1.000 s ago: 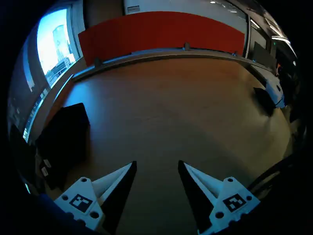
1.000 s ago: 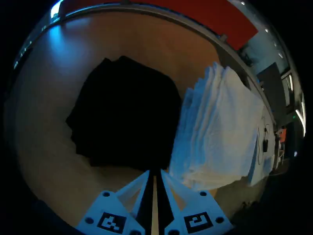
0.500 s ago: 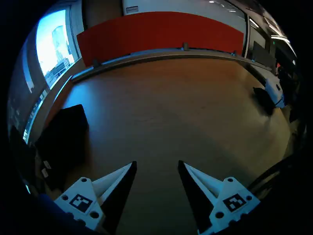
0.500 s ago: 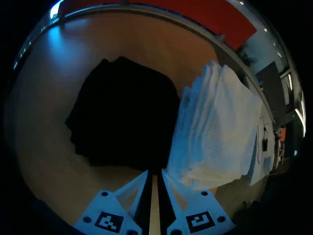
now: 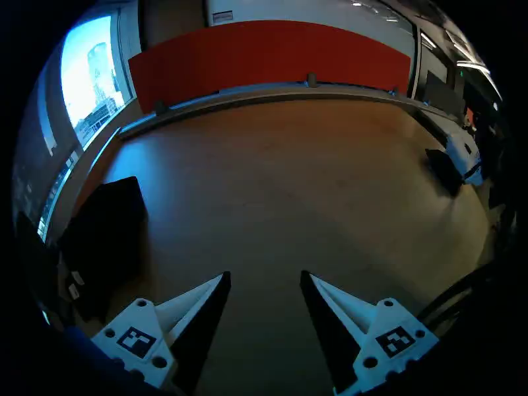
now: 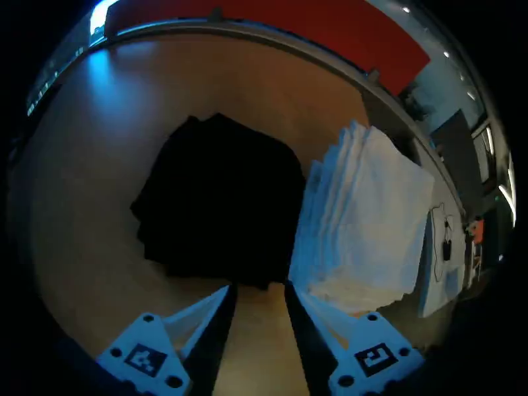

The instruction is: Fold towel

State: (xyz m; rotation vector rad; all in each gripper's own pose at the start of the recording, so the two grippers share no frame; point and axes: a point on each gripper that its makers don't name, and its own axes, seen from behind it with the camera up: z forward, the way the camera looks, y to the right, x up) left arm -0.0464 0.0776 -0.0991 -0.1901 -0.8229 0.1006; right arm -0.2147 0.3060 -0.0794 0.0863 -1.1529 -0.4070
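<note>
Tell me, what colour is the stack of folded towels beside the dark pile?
White, faintly blue-tinted; the towel stack shows best in the right gripper view.

The desk (image 6: 79,198) looks like smooth wood laminate with a soft sheen. The stacked white towels (image 6: 376,218) are nubbly terry cloth, and the black stack (image 6: 224,204) beside them is matt cloth. The right tool (image 6: 259,287) has matt white plastic fingers (image 6: 191,318) faced in black.
</note>
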